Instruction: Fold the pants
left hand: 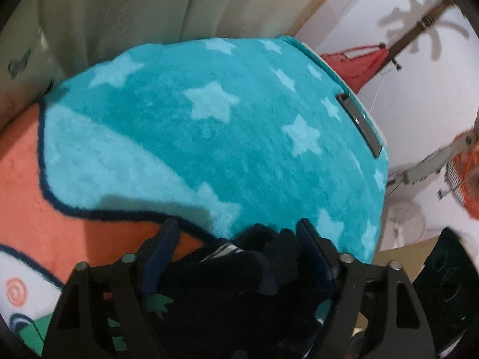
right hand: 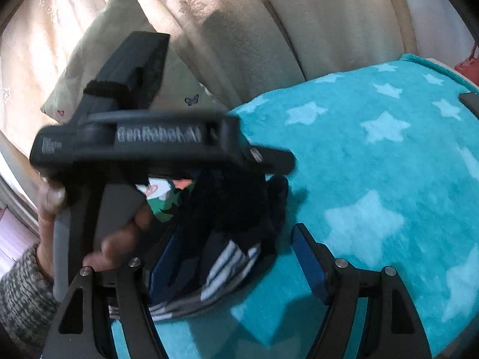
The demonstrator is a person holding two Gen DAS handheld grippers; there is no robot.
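Lying bunched at the near edge of the turquoise star blanket (left hand: 209, 137), the dark striped pants (right hand: 227, 257) look soft, light and floppy; left gripper (left hand: 239, 239) half closed around a fold, right gripper (right hand: 239, 257) wide, gripping nothing; best taken at the waistband

Both wrist views look steeply down, close over the star blanket (left hand: 239, 125). We see the dark pants (left hand: 254, 269) at the base of each; from the right wrist, the left gripper's (right hand: 221, 209) body fills the near left.
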